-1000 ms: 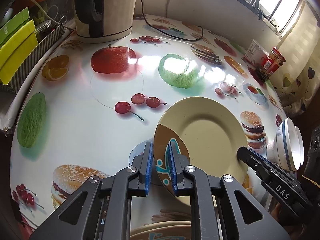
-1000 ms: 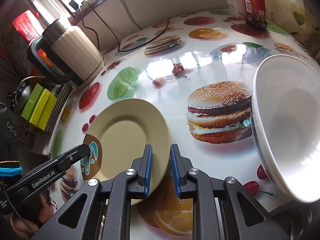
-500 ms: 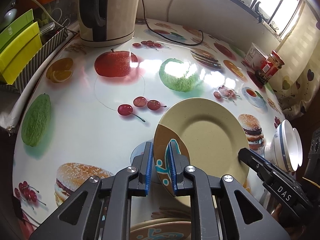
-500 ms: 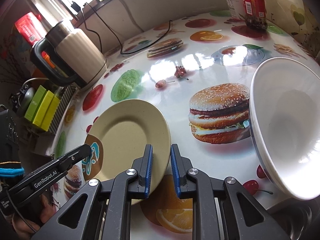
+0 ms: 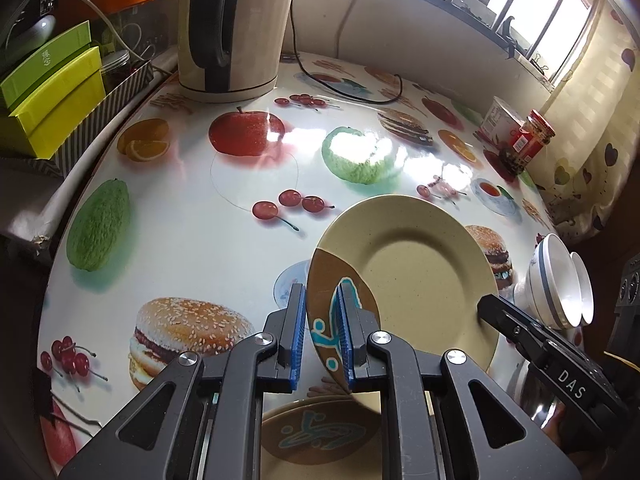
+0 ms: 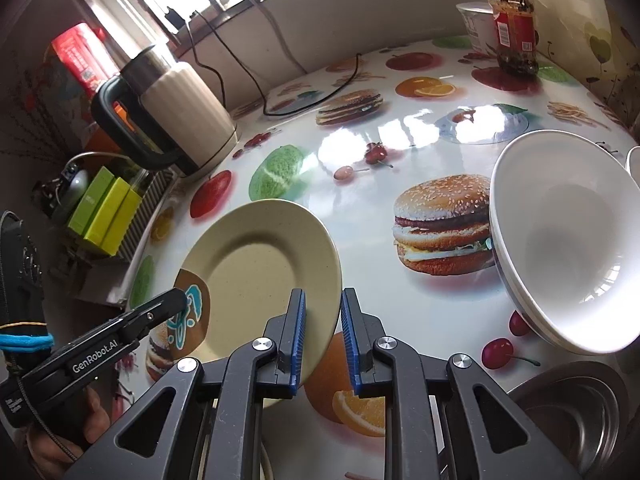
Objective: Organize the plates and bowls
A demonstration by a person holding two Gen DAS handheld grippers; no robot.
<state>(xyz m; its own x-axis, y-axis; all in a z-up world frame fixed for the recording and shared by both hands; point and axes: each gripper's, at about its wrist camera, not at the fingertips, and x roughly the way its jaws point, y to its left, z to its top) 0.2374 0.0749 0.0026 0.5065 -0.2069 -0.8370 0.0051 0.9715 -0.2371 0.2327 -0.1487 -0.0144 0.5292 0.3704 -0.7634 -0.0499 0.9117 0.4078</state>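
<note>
Left wrist view. Left gripper (image 5: 322, 330): fingers clamped on the brown, teal-marked edge of the plate (image 5: 416, 276). Right gripper (image 5: 490, 310): tip at the plate's opposite rim. Change over the last second: the plate sits higher above the table (image 5: 192, 232), and a second plate (image 5: 320, 432) with the same teal motif, earlier a sliver at the bottom edge, now shows much of its face directly below. Reading: the top plate is probably being lifted off a stack, so sorting is at an early step. Two nested bowls (image 5: 560, 284), white with a grey-blue band, lie tilted at right. Kettle (image 5: 232, 28) stands at the far side.

Right wrist view. Right gripper (image 6: 322, 330): fingers close together, left pad on the plate's (image 6: 256, 276) near rim; contact on the other pad cannot be told. Left gripper (image 6: 176, 304): pinching the brown patch. The plate is held in the air, tilted, between both grippers. Plate: cream, speckled, shallow well, broad rim, one brown segment. Bowls (image 6: 560, 240) at right, white inside, apart from the plate. A steel bowl (image 6: 568, 408) sits at lower right.
</note>
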